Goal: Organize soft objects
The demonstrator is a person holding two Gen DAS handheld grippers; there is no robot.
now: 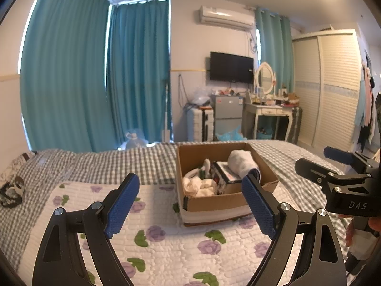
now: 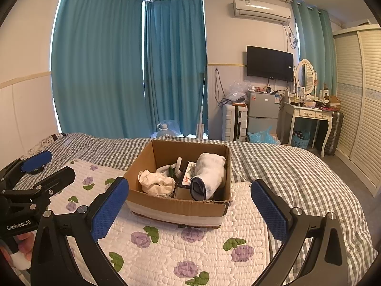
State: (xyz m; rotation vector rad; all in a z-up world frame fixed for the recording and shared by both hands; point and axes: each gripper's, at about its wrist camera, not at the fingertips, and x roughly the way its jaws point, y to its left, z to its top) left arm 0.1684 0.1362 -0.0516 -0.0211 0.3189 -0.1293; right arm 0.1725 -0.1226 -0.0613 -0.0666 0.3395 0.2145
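Both the left gripper (image 1: 190,200) and right gripper (image 2: 189,203) are held spread and empty before the cardboard box (image 2: 176,206), where a rolled sock (image 2: 210,175) and crumpled cloth (image 2: 156,182) are already gathered, the quilt (image 2: 166,250) lying bare.

Teal curtains (image 2: 128,66) hang floor-length across the far corner, daylight showing at their edges, with a white air conditioner (image 2: 262,10) high on the pale wall above a dark TV (image 2: 269,63). Below stand a small grey fridge (image 2: 263,113), a white dressing table (image 2: 309,114) with an oval mirror (image 2: 307,76), and a louvred wardrobe (image 2: 357,95) at right; a bed (image 2: 285,166) in grey check fills the foreground
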